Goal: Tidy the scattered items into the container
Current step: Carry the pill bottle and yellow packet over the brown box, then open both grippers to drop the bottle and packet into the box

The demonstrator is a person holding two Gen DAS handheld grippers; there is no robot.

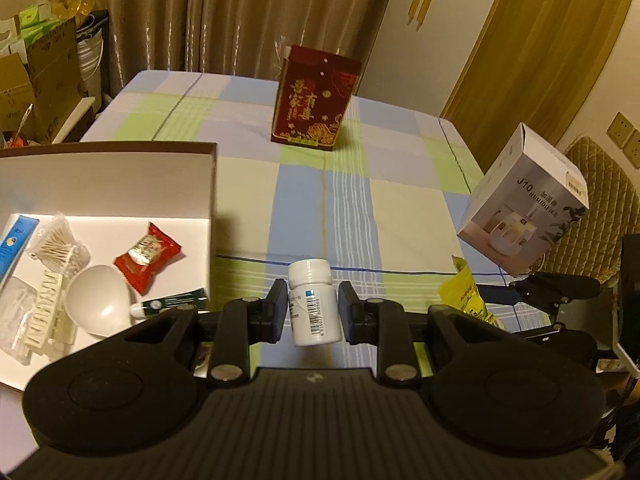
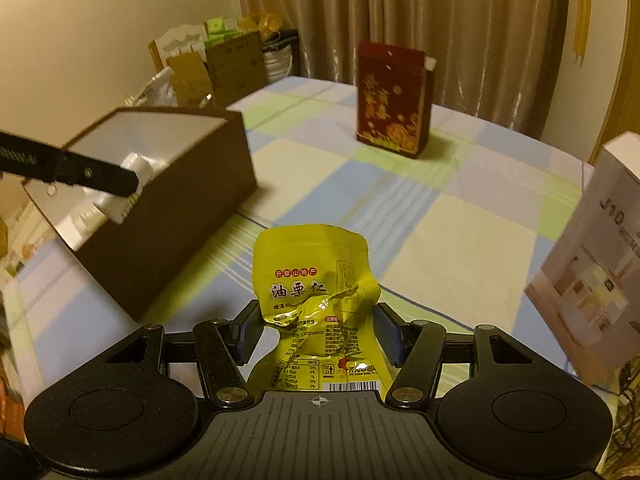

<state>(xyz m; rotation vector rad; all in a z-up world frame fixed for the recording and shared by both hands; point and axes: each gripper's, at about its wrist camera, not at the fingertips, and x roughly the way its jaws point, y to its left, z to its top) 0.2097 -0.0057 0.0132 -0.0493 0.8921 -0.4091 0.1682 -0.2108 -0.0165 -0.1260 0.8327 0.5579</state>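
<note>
My left gripper (image 1: 313,308) is shut on a white pill bottle (image 1: 314,304) and holds it above the tablecloth, just right of the brown box (image 1: 120,184). From the right wrist view the bottle (image 2: 128,184) hangs at the box (image 2: 180,216) rim. The box holds a red snack packet (image 1: 146,258), cotton swabs (image 1: 60,248), a white spoon (image 1: 98,300) and other small items. My right gripper (image 2: 316,330) is shut on a yellow snack pouch (image 2: 316,304), which also shows in the left wrist view (image 1: 466,296).
A dark red gift bag (image 1: 314,98) stands at the table's far middle. A white humidifier box (image 1: 524,200) stands tilted at the right edge. Cardboard boxes (image 1: 36,80) are stacked beyond the table's left side. A padded chair (image 1: 600,184) is at the right.
</note>
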